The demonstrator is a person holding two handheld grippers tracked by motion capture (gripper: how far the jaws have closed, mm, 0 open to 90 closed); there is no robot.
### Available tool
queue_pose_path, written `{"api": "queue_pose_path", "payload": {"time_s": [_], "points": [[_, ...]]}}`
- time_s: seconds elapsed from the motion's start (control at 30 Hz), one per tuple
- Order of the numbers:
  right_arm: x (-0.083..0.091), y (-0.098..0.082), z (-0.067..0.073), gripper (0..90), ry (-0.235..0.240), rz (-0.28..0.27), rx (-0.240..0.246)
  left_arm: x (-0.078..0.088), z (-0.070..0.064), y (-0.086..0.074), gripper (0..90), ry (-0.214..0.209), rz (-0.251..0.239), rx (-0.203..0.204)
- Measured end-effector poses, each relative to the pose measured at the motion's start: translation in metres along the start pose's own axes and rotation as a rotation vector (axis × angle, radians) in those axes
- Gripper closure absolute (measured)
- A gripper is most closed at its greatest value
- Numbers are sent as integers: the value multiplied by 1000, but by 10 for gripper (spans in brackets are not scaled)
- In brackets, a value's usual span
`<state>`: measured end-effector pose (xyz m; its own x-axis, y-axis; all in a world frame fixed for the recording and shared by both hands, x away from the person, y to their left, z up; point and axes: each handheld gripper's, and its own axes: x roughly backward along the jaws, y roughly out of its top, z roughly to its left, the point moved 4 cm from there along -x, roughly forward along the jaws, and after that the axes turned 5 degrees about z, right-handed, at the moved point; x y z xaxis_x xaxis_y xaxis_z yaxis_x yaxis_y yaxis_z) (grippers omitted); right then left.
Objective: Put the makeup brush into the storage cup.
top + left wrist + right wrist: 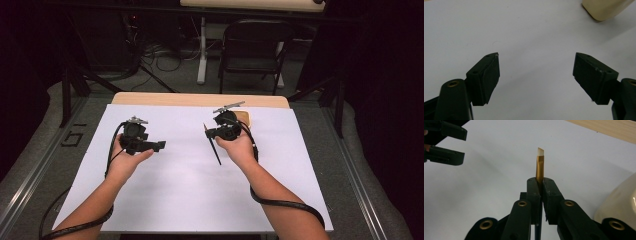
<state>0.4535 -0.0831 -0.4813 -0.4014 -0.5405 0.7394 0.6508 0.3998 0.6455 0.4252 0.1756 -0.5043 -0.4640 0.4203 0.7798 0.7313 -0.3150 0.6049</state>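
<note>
A lab: cables (160, 57) on the floor, folding chair (252, 50), black curtains (385, 75)

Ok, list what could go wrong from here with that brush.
1. The right tool pinches the brush only by its thin gold ferrule, the long handle hanging below; it may swivel or slip.
2. The cream dish sits close beside that tool; a sideways move could knock it.
3. The left tool stands open and holds nothing, so nothing backs up the brush if it drops onto the white sheet.

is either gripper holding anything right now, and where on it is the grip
The right gripper is shut on a thin brush, clamping it at its gold ferrule just below the pale tip. The left gripper is open and holds nothing.
</note>
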Motion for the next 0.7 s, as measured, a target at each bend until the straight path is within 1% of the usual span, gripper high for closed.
{"api": "queue_pose_path", "payload": {"time_s": [0.07, 0.17, 0.2, 0.27, 0.3, 0.33, 0.4, 0.47, 0.5, 0.53, 0.6, 0.63, 0.67, 0.7], "points": [[1, 0, 2, 844, 6, -22, -4, -1, -4, 0, 242, -16, -2, -5], [0, 0, 3, 844, 9, -33, -6, -2, -7, 0, 260, -23, -7, -6], [0, 0, 4, 844, 8, -38, -7, -3, -9, 0, 260, -27, -5, -17], [0, -1, 6, 844, 17, -58, -16, -4, -11, 0, 270, -33, -9, -21], [0, -1, 6, 844, 17, -58, -16, -5, -13, 0, 270, -36, -12, -18], [-1, -2, 7, 844, 15, -76, -21, -6, -16, 0, 276, -43, -17, -29], [-1, -2, 7, 844, 12, -84, -20, -6, -18, 1, 282, -46, -14, -32], [-1, -2, 9, 845, 19, -110, -26, -7, -21, 1, 291, -52, -25, -35], [0, -2, 9, 844, 15, -116, -28, -8, -22, 2, 298, -55, -28, -41], [-1, -3, 9, 844, 14, -126, -28, -8, -23, 2, 304, -59, -37, -38], [-1, -5, 9, 844, 17, -153, -48, -8, -27, 4, 312, -73, -43, -36], [-1, -5, 9, 844, 17, -153, -48, -8, -27, 4, 313, -73, -43, -36], [-1, -6, 9, 844, 26, -167, -62, -9, -28, 4, 321, -81, -45, -40], [-1, -6, 9, 844, 26, -167, -62, -9, -29, 4, 321, -89, -49, -36]]}}
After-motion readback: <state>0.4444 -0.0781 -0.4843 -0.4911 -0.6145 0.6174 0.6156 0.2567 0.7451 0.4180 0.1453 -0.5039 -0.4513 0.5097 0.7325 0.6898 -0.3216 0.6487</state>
